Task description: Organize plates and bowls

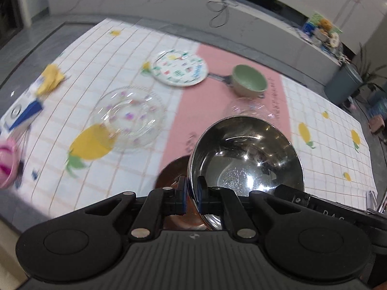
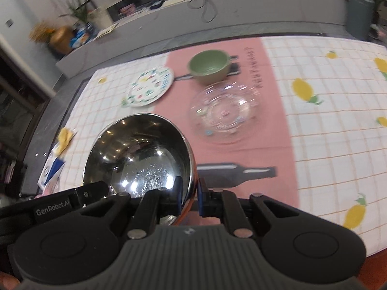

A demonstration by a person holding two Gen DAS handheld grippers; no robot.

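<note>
On the far left of my left wrist view, a pink object [image 1: 6,166] sits at the edge of the counter [image 1: 217,111], with a blue-and-white box [image 1: 21,116] and a crumpled yellow cloth [image 1: 50,78] just beyond it. The counter wears a white checked cloth printed with yellow fruit, crossed by a pink runner. Further right lies a clear glass plate [image 1: 129,117] on the white checks, and behind it a white plate with coloured prints [image 1: 180,68]. A green bowl [image 1: 250,79] stands on the pink runner, and a second clear glass dish [image 1: 251,110] lies near it, partly hidden by the steel bowl [image 1: 246,157].

My left gripper [image 1: 192,199] has its jaws pinched on the steel bowl's left rim; a brown bowl [image 1: 173,174] shows just beneath. My right gripper [image 2: 188,198] has its jaws clamped on the same bowl's right rim, so I hold it tilted above the counter between both hands.

Behind the counter runs a long grey ledge [image 1: 145,2] with loose cables, papers and small clutter. To the right stand a grey-blue bin [image 1: 343,84] and a potted plant [image 1: 370,72]. A dark bottle shape printed on the runner [image 2: 235,171] shows in the right wrist view.
</note>
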